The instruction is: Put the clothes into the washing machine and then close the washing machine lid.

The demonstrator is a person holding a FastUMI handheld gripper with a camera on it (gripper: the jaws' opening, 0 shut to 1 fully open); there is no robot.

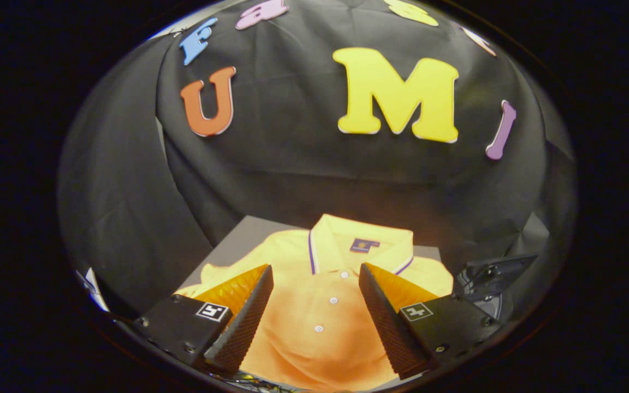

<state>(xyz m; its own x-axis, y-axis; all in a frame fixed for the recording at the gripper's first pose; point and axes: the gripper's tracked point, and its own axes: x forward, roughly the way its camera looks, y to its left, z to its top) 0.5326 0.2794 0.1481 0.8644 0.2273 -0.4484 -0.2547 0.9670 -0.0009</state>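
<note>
Down between the tongs [315, 275]: a yellow-orange polo shirt [325, 322], laid flat, front up, collar pointing away. Going left to right then. Off past the left finger [241, 322], a bit of grey tabletop [238, 240] peeking out beside the shirt's left sleeve, booth wall of black cloth [292, 164] right behind it. Left finger angled inward, hovering over the sleeve and shoulder side of the shirt, can't tell if actually touching the fabric. Middle gap wide, tongs clearly spread apart, nothing pinched. Sitting in that gap: button placket with three white buttons [333, 299] running straight up the centre line, more or less halfway between the two fingers. Just beyond the fingertips, the folded collar [366, 237] with a thin dark stripe along its edge and a small dark label inside the neck, too small to make out. Right finger [388, 322] mirrored on the other side, over the shirt's right chest and shoulder, same story on contact: can't tell. Further right, past that finger, some dark bracket-like hardware [492, 275] sticking up next to the shirt's right sleeve, hard to say what exactly.
</note>
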